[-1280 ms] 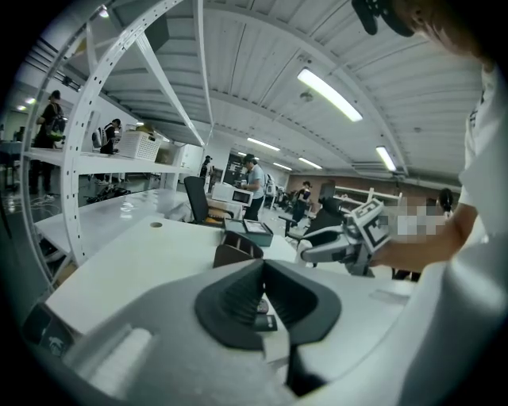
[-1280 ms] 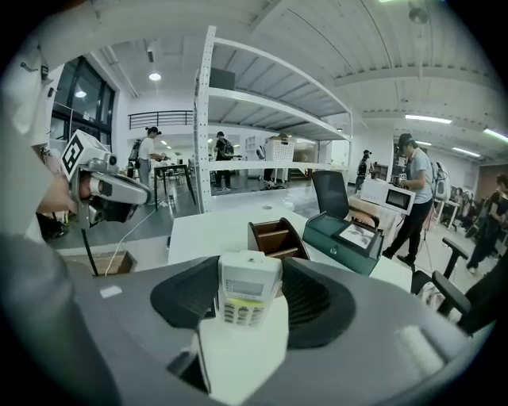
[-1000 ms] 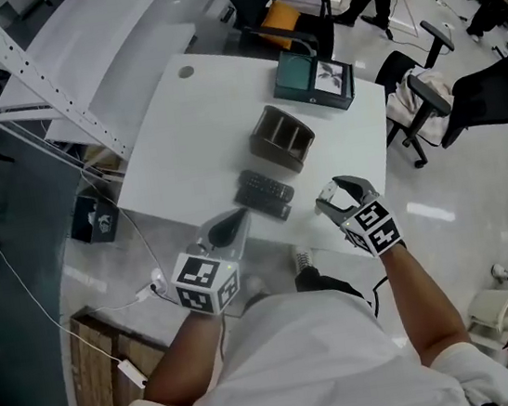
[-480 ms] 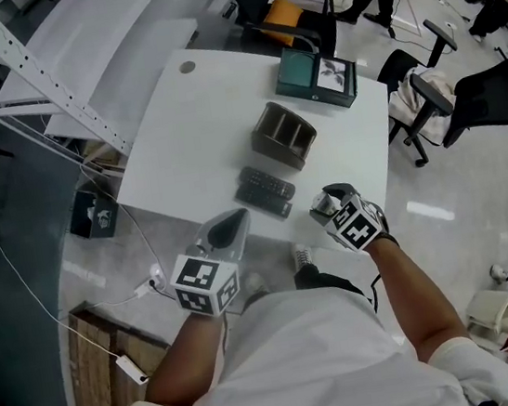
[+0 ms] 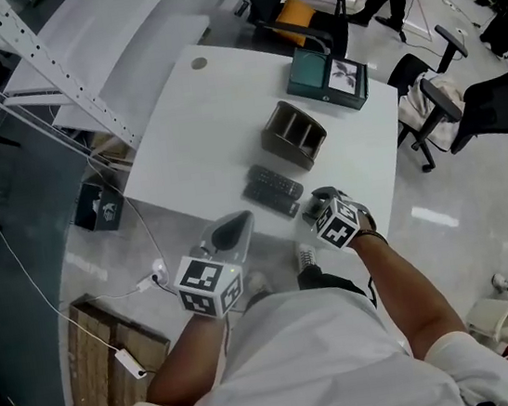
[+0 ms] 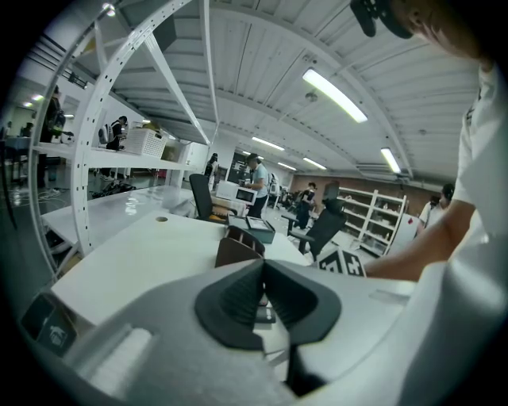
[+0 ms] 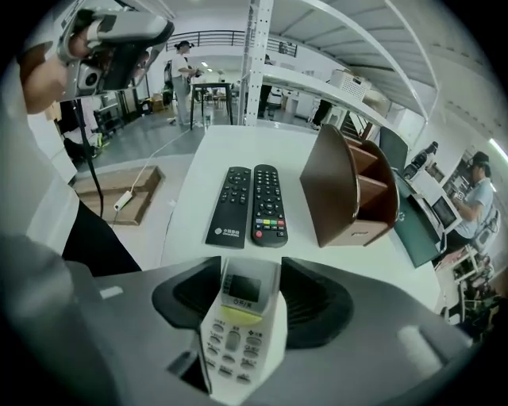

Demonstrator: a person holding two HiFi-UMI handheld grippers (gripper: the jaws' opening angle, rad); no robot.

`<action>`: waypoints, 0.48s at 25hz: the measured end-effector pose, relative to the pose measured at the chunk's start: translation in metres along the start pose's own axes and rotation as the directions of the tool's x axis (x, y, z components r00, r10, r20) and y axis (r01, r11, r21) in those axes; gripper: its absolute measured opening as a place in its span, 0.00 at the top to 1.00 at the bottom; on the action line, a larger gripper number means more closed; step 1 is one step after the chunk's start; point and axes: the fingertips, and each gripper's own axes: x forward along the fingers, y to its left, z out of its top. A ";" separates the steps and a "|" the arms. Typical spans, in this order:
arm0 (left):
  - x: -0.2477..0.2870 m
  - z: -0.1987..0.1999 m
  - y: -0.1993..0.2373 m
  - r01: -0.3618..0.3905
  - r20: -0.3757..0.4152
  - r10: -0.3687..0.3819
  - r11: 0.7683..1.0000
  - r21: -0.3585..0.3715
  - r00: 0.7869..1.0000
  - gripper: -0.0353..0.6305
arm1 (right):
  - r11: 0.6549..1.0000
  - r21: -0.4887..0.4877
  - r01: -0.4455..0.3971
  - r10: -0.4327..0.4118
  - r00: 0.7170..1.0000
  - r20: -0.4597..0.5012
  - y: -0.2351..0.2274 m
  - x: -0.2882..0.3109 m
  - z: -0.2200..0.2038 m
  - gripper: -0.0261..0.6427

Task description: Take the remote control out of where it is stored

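A white remote control [image 7: 240, 327] with a small screen and a yellow-green button lies between the pads of my right gripper [image 7: 252, 295], which is shut on it above the near edge of the white table [image 5: 190, 131]. Just ahead, two black remotes [image 7: 250, 204] lie side by side on the table, shown as one dark pair of black remotes [image 5: 271, 190] in the head view. Behind them stands a brown desk organiser [image 5: 294, 133] with open compartments. My right gripper [image 5: 318, 207] hovers to the right of the black remotes. Shut and empty, my left gripper [image 5: 229, 230] hangs off the table's near edge.
A dark green box [image 5: 328, 76] sits at the table's far end. Office chairs [image 5: 485, 109] stand to the right and behind. A white metal rack [image 5: 37, 59] runs along the left, with cables and a wooden pallet [image 5: 100, 378] on the floor below.
My right gripper has moved left, closer to the black remotes, with the white remote still in it. The left gripper has stayed where it was.
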 end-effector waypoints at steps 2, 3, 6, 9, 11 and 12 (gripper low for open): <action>-0.003 -0.001 0.001 -0.004 0.002 0.004 1.000 -0.001 1.000 0.94 | 1.000 -0.016 -0.005 0.005 1.000 -0.004 0.002 0.005 0.000 0.60; -0.004 -0.001 0.001 -0.005 0.002 0.005 1.000 -0.001 1.000 0.94 | 1.000 -0.020 -0.008 0.008 1.000 -0.005 0.003 0.007 0.000 0.60; -0.007 -0.003 0.003 -0.006 0.002 0.006 1.000 -0.003 1.000 0.94 | 1.000 -0.023 -0.015 0.016 1.000 0.005 0.004 0.010 0.002 0.60; -0.012 -0.004 0.004 -0.006 0.005 0.006 1.000 -0.006 1.000 0.94 | 1.000 -0.023 -0.012 0.013 1.000 0.017 0.004 0.010 0.004 0.59; -0.015 -0.005 0.005 -0.007 0.009 0.007 1.000 -0.006 1.000 0.94 | 1.000 -0.016 0.002 -0.001 0.999 0.033 0.003 0.006 0.007 0.59; -0.017 -0.005 0.006 -0.007 0.010 0.007 1.000 -0.006 1.000 0.94 | 1.000 -0.011 0.008 -0.008 0.999 0.039 0.002 0.004 0.008 0.59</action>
